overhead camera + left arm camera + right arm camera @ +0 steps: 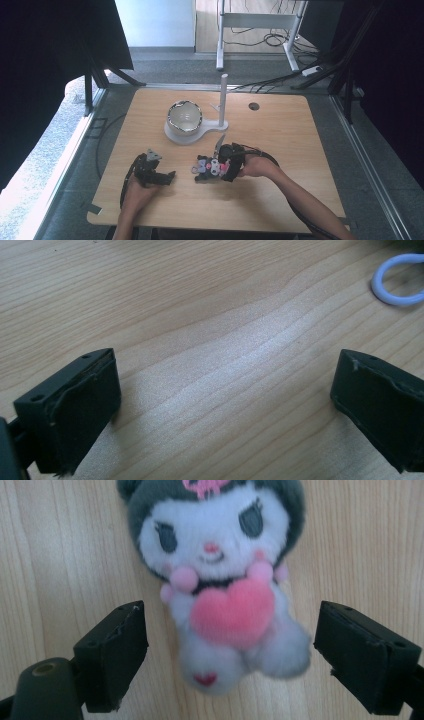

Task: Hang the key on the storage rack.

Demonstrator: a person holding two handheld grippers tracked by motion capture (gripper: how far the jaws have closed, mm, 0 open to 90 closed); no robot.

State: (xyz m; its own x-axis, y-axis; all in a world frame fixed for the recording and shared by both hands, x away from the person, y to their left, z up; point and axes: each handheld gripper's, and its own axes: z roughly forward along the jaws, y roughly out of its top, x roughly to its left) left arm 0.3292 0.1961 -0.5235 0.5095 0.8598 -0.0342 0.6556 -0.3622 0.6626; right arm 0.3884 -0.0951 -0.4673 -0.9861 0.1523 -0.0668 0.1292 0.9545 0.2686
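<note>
The plush toy (220,595) lies on its back on the wooden table (300,130), a little toward the person's side of the middle, and the right gripper (230,650) is on it. In the right gripper view the doll's lower body and legs sit between the two black jaws, with bare wood showing on either side, so the pads stand apart and press on nothing yet. The jaws are spread, but no wider than the doll needs.

The doll's long axis runs straight away from that gripper: feet nearest the jaws, pink heart on the belly, head farthest. The jaws therefore straddle it across its narrow width, which suits a pinch at the waist or hips. Seen in the high view, the toy (209,167) lies head toward the left gripper (167,176), which rests on the table well apart from it, jaws wide and empty over bare wood. The right hand (255,167) is plainly the nearer one.

Beyond the toy stands a white stand with a bowl (184,117) on its round base and a thin upright post (223,97) beside it; whether the bowl holds anything is hard to tell from this angle.

A white ring (397,282) shows at the edge of the left gripper view, probably part of the toy.
</note>
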